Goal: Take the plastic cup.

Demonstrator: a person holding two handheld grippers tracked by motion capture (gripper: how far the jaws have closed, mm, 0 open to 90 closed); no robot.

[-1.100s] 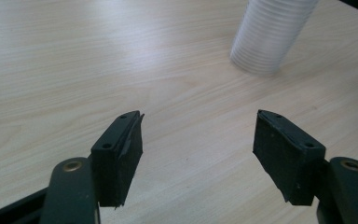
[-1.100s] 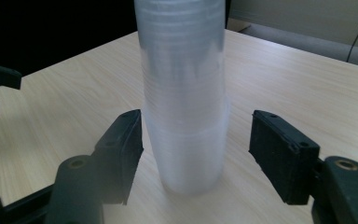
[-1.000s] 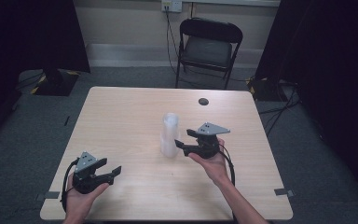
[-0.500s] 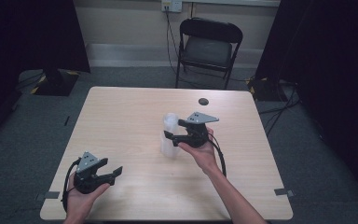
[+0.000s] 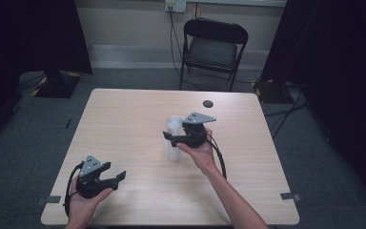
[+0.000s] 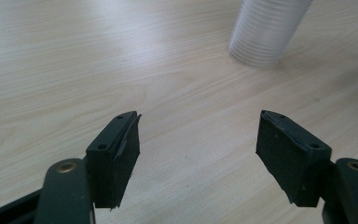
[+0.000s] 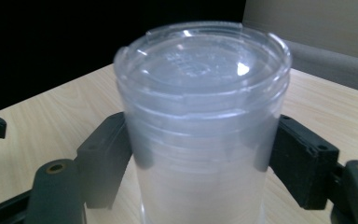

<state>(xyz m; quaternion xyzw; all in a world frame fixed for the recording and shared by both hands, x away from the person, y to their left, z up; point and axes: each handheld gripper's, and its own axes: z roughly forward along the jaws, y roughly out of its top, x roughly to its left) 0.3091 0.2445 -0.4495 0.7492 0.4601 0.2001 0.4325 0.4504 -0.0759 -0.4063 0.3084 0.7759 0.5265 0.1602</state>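
A: Where is the clear ribbed plastic cup with its lid (image 5: pixel 173 138) found?

B: Upright mid-table, flanked by the right claw (image 7: pixel 200 163), whose jaws have just been opening; whether the pads touch cannot be told.

A: And the left claw (image 6: pixel 198 154)?

B: Spread, empty, parked near the pale wooden table (image 5: pixel 124 124)'s front edge, so open room is left around.

The left gripper (image 5: pixel 116 179) rests low with its jaws wide apart. The right gripper (image 5: pixel 167 138) reaches forward, its jaws having just been opening.
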